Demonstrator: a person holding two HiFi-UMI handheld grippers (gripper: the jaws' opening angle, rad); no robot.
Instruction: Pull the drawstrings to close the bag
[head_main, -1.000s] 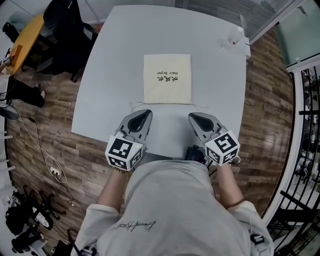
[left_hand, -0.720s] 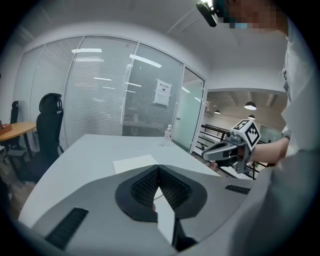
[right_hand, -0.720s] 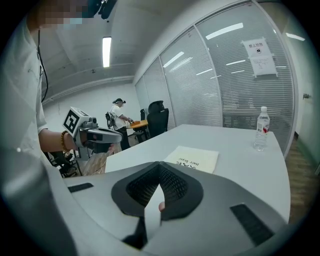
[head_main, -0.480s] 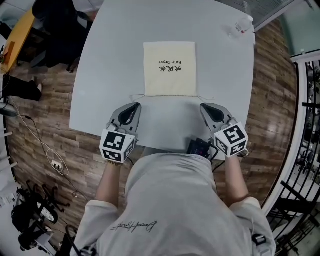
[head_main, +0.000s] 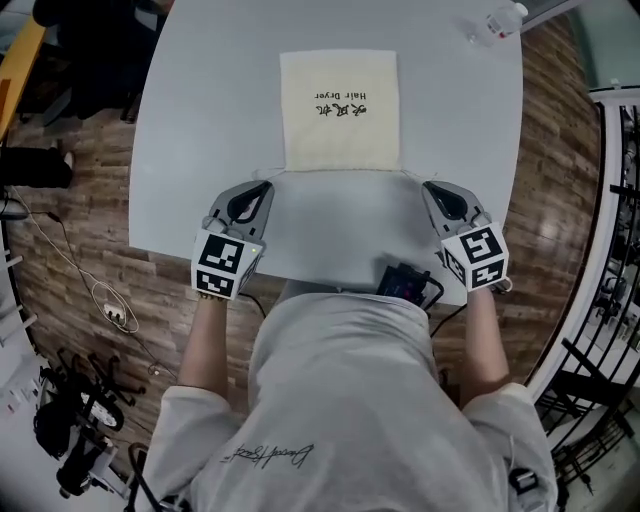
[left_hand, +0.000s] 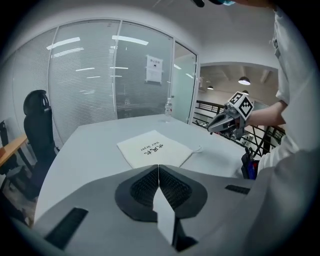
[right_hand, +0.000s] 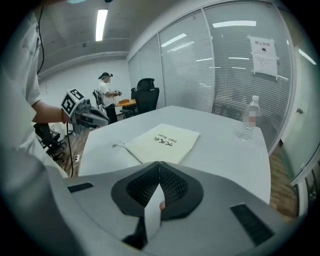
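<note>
A: Step?
B: Pre-grasp. Bag (head_main: 340, 110) lies flat on the table (head_main: 190, 120), mouth toward the person, drawstrings (head_main: 268, 172) poking out at both near corners.
A: Grippers?
B: Left gripper (head_main: 260, 187) and right gripper (head_main: 433, 188) are both fully closed with nothing between the jaws. Each is near its own cord end.
A: Next?
B: Probably open the jaws, pinch each thin cord, pull outward to cinch.

Cream bag (head_main: 339, 125) — "Hair Dryer" (upside down, head view)
</note>
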